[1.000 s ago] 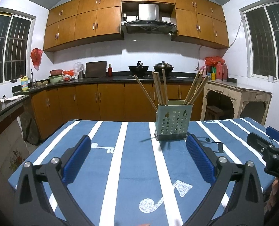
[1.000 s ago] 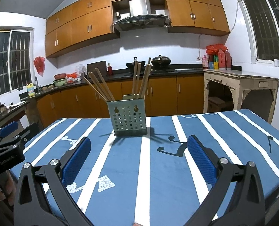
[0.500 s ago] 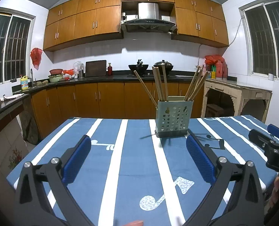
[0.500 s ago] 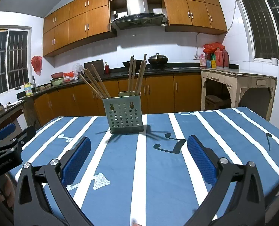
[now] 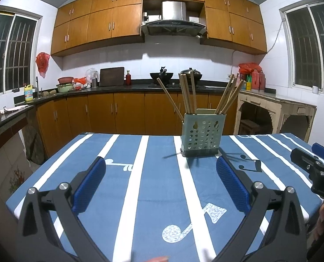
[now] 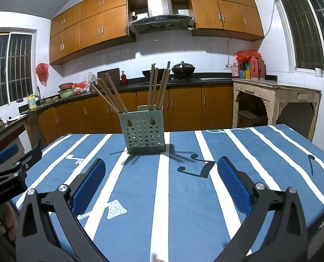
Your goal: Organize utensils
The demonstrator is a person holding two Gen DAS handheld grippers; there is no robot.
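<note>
While both hands hang back: my left gripper (image 5: 161, 181) and right gripper (image 6: 161, 181) hover above the near edge of the surface, fingers spread wide, holding nothing.
Holder: the pale green perforated plastic utensil holder (image 5: 201, 135) stands upright toward the far edge of the blue-and-white striped tablecloth (image 6: 183, 196), well apart from both grippers.
Chopsticks: the brown wooden chopsticks (image 5: 187, 95) lean in loose fans, one bundle left, one right, apparently all inside the holder.
Loose utensils: none visible on the cloth.
Step, as I judge it: reach in and tidy the splayed sticks.
Doing it well: approach from above, close on one stick near its top, and steady the light holder so it does not tip.
</note>
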